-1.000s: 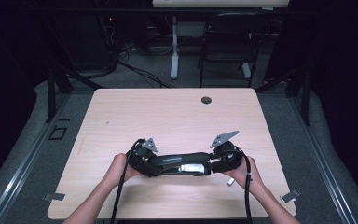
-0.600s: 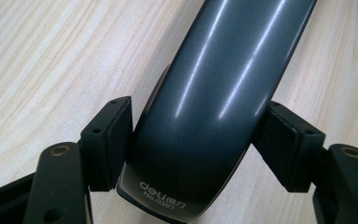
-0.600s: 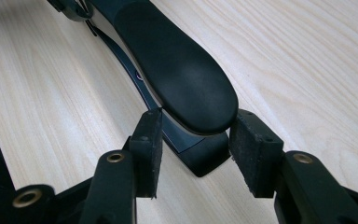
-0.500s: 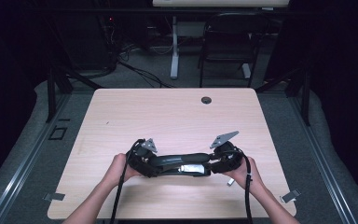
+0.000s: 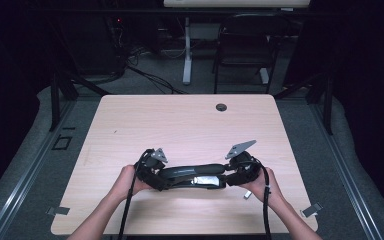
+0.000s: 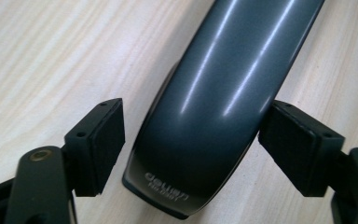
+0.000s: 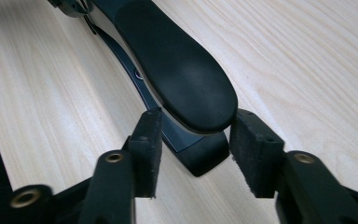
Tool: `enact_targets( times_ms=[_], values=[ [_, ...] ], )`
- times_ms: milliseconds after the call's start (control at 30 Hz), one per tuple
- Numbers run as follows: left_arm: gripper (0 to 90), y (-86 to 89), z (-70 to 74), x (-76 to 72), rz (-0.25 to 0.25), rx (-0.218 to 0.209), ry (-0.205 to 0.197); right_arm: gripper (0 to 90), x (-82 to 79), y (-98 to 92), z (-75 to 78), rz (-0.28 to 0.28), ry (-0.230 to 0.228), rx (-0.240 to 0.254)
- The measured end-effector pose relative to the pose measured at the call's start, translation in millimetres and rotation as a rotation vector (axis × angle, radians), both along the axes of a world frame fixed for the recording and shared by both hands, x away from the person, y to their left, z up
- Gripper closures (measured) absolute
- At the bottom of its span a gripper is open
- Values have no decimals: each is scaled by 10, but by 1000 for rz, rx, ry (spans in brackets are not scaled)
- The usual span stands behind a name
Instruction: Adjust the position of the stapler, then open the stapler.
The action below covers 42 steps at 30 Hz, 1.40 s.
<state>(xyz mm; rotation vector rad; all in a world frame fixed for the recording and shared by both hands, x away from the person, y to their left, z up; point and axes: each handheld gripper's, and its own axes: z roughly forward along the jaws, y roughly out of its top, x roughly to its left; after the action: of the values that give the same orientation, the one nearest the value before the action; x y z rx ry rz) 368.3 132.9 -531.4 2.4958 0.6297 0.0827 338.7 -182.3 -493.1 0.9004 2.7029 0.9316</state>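
Observation:
A long black stapler [image 5: 192, 175] lies flat on the pale wooden table [image 5: 180, 120], near its front edge. My left gripper [image 5: 162, 177] stands at the stapler's left end and my right gripper [image 5: 230, 176] at its right end. In the left gripper view the glossy lettered end [image 6: 214, 93] sits between the jaws of the left gripper [image 6: 196, 144], with a clear gap at the left pad [image 6: 105, 140]. In the right gripper view the rounded matte handle tip [image 7: 182, 70] lies between the pads of the right gripper [image 7: 193, 144]. Both pairs of jaws have just been opening and no longer press on it.
A dark cable grommet [image 5: 221, 107] sits near the table's far edge. A small silvery piece [image 5: 247, 194] lies by the right hand. Metal brackets [image 5: 312, 210] stick out at the front corners. A chair [image 5: 245, 45] and cables stand on the floor behind.

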Motion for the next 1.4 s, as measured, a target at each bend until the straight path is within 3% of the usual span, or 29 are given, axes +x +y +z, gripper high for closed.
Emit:
enact_targets(
  times_ms=[100,300,500,533,633,900,1000,1167,1333,1400],
  values=[
    [168,49,27,-16,23,-17,-10,381,-14,-14,11,-13,9,-1],
    [138,135,97,-67,67,-43,-22,323,-52,-77,38,-50,11,-10],
    [28,148,189,-164,116,-80,-42,289,-71,-132,24,-60,31,-5],
    [1,128,209,-205,119,-85,-47,224,-79,-134,17,-72,41,-13],
    [1,91,247,-261,126,-100,-51,153,-116,-124,15,-62,44,-18],
    [1,-69,311,-383,163,-131,-80,148,-193,-77,18,-61,39,-31],
    [1,-120,308,-408,167,-125,-81,148,-214,-71,27,-69,37,-18],
    [13,-147,342,-464,210,-137,-88,157,-249,-72,14,-82,34,-30],
    [92,-226,408,-631,236,-191,-109,176,-303,-87,7,-104,44,-18],
    [110,-307,428,-695,223,-210,-124,167,-308,-80,-8,-99,39,-43]
  ],
)
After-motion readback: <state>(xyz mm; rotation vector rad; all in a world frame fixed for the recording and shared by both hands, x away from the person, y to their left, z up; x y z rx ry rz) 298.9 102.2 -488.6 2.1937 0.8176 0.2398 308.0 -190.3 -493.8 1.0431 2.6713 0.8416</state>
